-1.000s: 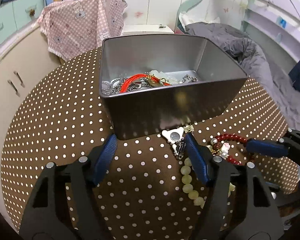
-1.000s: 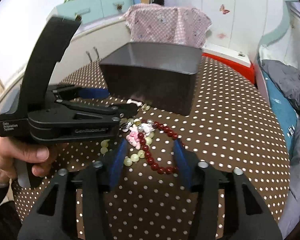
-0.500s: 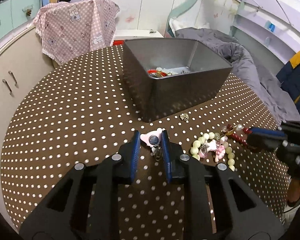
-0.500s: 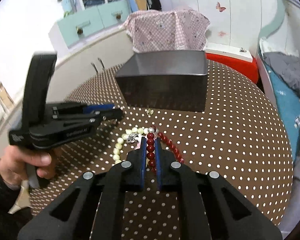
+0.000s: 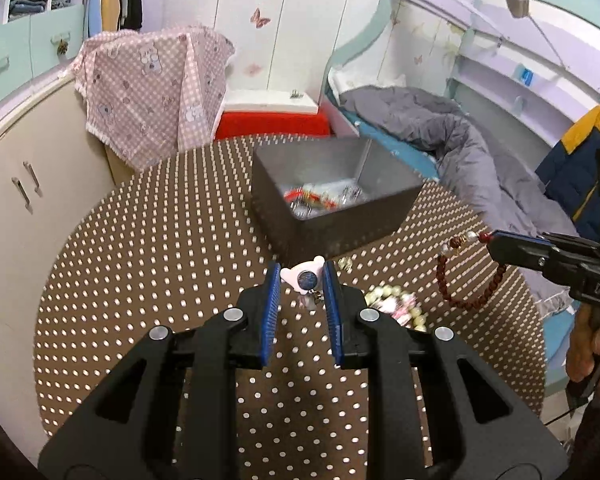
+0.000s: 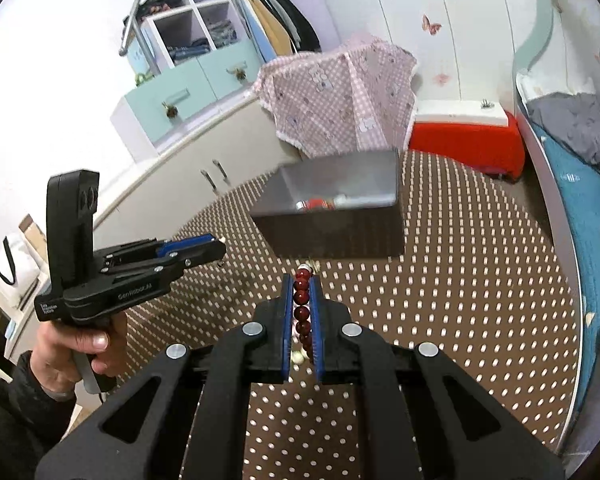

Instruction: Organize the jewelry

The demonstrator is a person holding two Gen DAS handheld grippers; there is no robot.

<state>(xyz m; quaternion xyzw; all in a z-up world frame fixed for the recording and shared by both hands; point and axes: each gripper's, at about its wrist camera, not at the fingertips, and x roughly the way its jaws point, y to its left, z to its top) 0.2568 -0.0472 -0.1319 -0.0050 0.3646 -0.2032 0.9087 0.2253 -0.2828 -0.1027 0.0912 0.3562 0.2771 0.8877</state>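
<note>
My left gripper (image 5: 301, 276) is shut on a pink-white charm with a blue stone (image 5: 305, 278), held just above the dotted brown tablecloth (image 5: 160, 260). My right gripper (image 6: 302, 284) is shut on a dark red bead bracelet (image 6: 302, 300). In the left wrist view that bracelet (image 5: 472, 284) hangs in a loop from the right gripper (image 5: 496, 240). Beyond both stands an open grey box (image 5: 340, 224) holding a red cord and several chains. A pale green bead bracelet (image 5: 396, 304) and a small gold charm (image 5: 345, 265) lie on the cloth before the box.
A pink checked cloth (image 5: 156, 92) hangs over something behind the table. Cream cupboards (image 5: 24, 184) run along the left. A red box with a white top (image 6: 464, 140) and a bed with a grey quilt (image 5: 440, 128) stand beyond the table's far and right edges.
Both grippers went from open around the jewellery to shut on it. Each then rose, lifting the charm and the red bracelet off the cloth, and the box now looks farther away.
</note>
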